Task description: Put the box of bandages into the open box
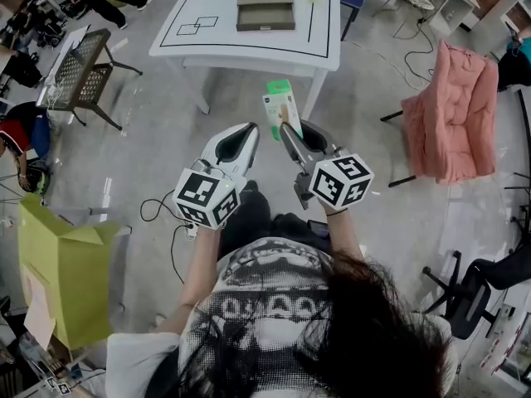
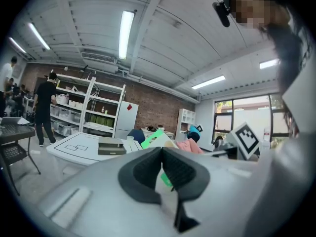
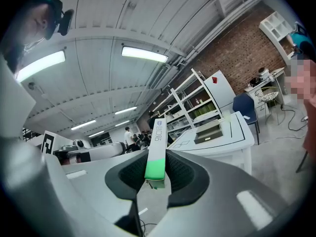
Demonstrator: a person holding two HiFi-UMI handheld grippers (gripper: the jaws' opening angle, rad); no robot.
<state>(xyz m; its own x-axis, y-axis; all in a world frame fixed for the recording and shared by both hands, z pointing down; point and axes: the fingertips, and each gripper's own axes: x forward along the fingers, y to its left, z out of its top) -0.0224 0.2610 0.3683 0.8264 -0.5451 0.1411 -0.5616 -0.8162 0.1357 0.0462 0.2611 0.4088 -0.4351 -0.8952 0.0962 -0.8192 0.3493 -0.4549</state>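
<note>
Concrete floor (image 1: 149,139) separates me from the table (image 1: 328,23) bearing the open box (image 1: 265,7). My right claw (image 1: 288,128) clamps the bandage box (image 1: 280,106) edgewise, ready for carrying; my left claw (image 1: 250,131) is closed and empty.

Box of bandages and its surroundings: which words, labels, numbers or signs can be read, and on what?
On the box of bandages, held in the right hand-held gripper: dark print along its narrow side, too blurred to read.
On the marker cube: black-and-white squares, no words.
On the white table: black outlines only, no words.
On the white cabinet: a red diamond, no text.
</note>
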